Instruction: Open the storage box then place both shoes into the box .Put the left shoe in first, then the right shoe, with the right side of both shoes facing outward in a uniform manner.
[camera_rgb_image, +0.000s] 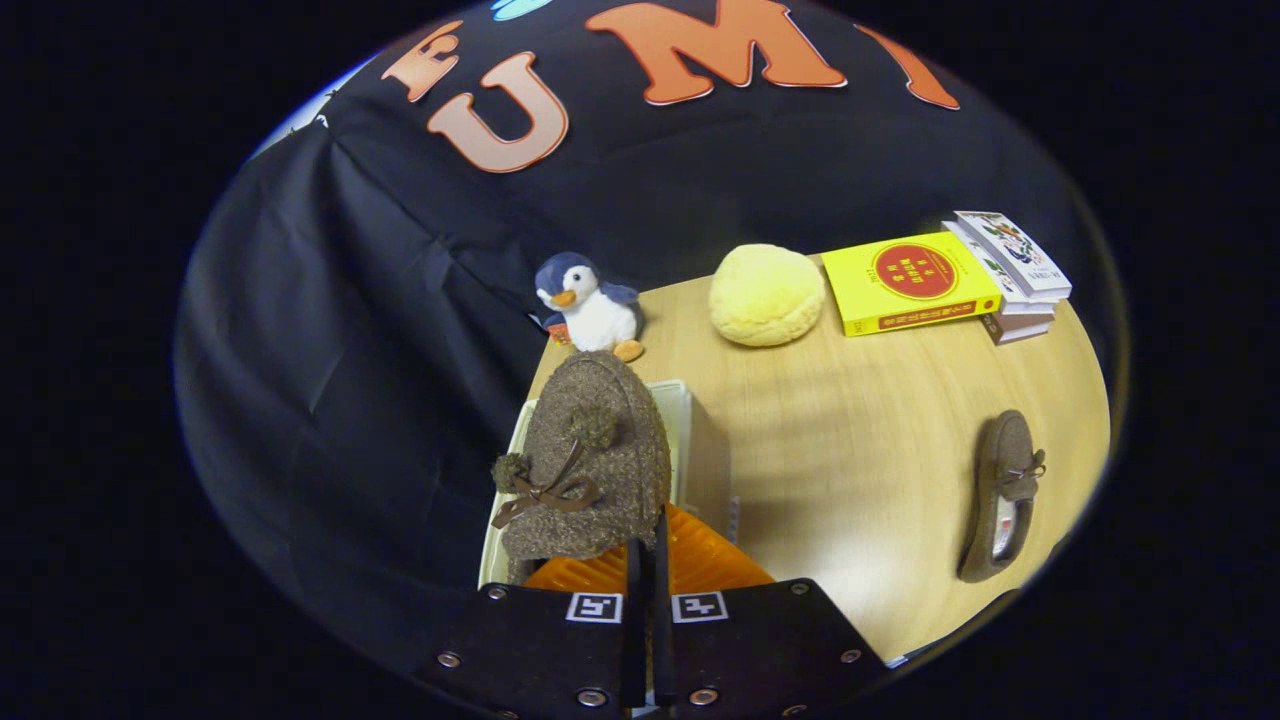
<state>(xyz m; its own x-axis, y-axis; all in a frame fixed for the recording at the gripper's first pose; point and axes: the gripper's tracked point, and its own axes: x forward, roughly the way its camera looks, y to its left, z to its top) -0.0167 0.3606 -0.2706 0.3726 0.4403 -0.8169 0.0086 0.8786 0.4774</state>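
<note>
The tongs (648, 560) are seen nearly closed, their two fingers pinched on the heel edge of a brown fuzzy shoe (590, 460), which is held just ahead of them above the open storage box (690, 420) with its orange lid (700, 565). Taking the box as landmark, the second shoe (1005, 495) is found well apart from it on the bench (850, 420). Beyond the box, a plush penguin (588, 305), a yellow cushion (765, 295) and stacked books (950, 275) are set.

Fingers (648, 560) closing on the heel edge of one shoe (585, 455), which is hanging over the storage box (690, 440) just ahead. Other shoe (1003, 495) lying on the worktop (850, 450) well right. Penguin toy (590, 305), round cushion (766, 295) and books (950, 280) sitting beyond.
</note>
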